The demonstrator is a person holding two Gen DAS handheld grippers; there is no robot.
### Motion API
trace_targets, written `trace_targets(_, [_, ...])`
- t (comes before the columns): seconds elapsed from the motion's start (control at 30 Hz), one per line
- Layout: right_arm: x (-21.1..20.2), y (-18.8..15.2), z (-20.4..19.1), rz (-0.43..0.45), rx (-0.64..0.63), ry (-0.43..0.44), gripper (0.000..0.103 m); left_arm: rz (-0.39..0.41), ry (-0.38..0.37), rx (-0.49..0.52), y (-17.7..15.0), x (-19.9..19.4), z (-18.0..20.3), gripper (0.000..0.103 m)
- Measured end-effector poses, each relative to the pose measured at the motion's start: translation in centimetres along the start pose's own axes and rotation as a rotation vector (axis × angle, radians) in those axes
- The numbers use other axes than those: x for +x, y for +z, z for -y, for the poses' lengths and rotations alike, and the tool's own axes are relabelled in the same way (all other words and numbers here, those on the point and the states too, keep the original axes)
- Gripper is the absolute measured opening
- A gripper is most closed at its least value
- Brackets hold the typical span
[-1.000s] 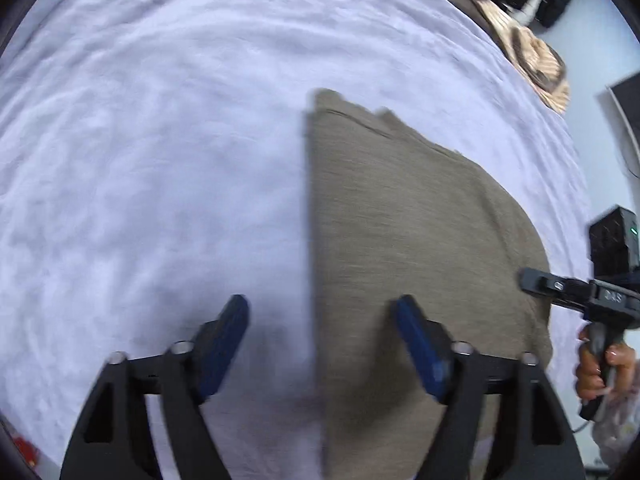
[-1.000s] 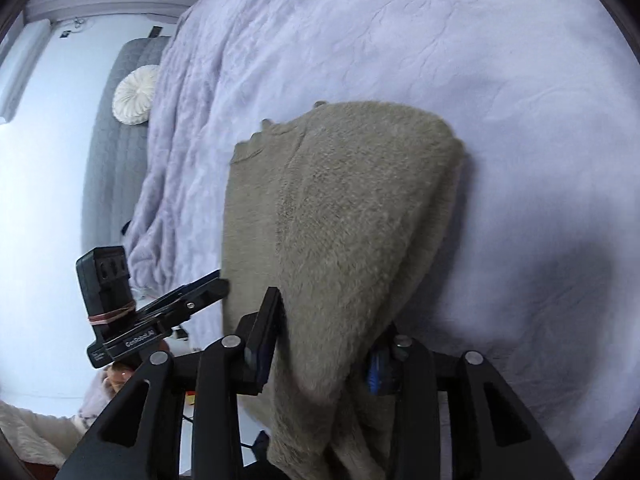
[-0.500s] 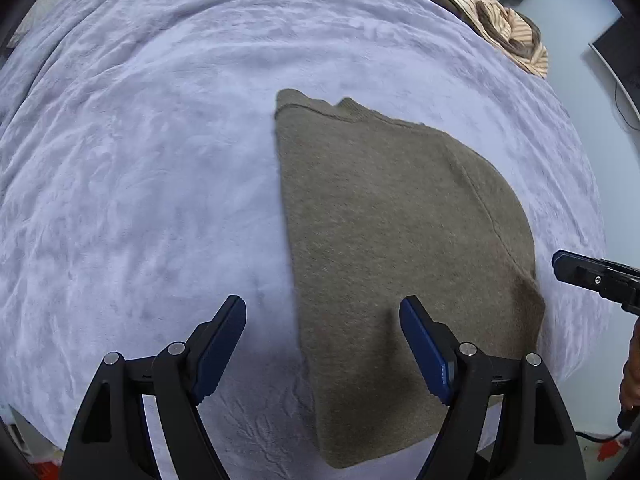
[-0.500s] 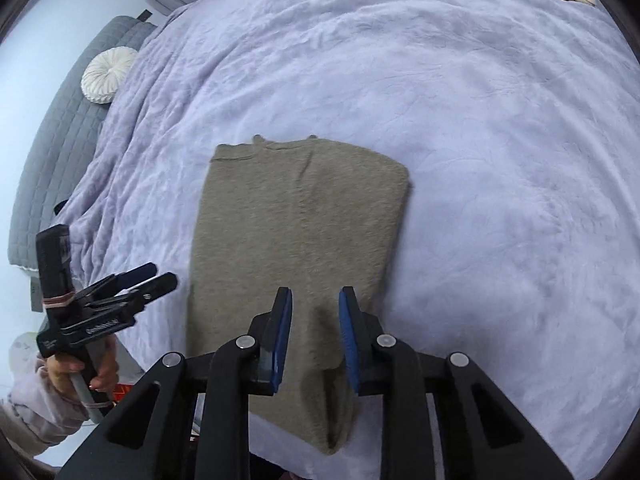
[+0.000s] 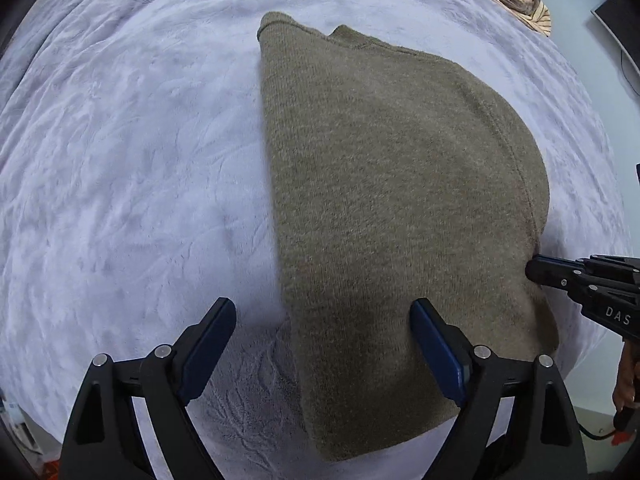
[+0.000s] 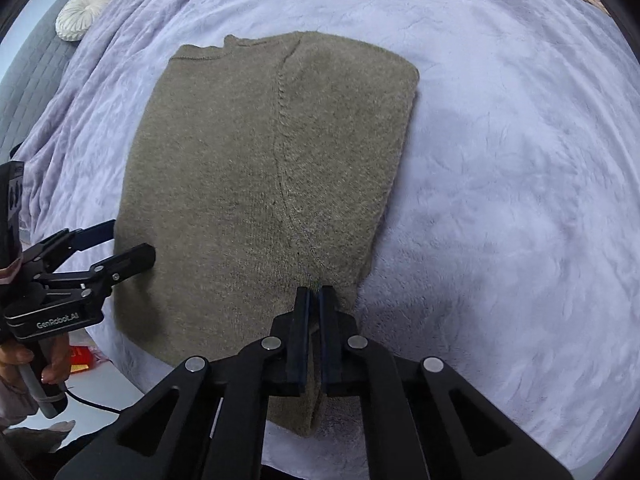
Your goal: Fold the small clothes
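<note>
Sweater point(image 5: 384, 208) lies folded beneath both downward-pointing grippers, left point(image 5: 322, 344) spread, right point(image 6: 314, 300) closed.

Sweater point(image 6: 256, 184) released (flat now)

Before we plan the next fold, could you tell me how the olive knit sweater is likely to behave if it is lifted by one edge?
The olive knit sweater would probably go floppy and drape, since it lies flat, following the lavender blanket. Its fuzzy knit should grip rather than slide. Folded in layers, it may look thick yet is likely light, and the fold could fall open.
</note>
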State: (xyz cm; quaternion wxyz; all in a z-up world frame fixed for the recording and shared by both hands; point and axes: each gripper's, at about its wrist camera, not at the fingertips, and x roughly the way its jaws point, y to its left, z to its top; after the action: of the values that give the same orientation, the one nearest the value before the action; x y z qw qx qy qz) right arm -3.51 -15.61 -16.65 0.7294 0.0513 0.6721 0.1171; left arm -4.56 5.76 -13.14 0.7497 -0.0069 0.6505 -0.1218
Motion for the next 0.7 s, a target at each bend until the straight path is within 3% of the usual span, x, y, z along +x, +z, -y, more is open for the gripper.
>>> trace_targets(0.23, [0.5, -0.3, 0.0, 0.006, 0.026, -0.008, 0.002, -0.058, 0.010, -0.024, -0.8, 0.2, 0.0, 0.090])
trace_targets(0.7, [-0.7, -0.7, 0.5, -0.060, 0.161, 0.023, 0.004, -0.091, 0.025, -0.027, -1.7, -2.6, -0.8, 0.090])
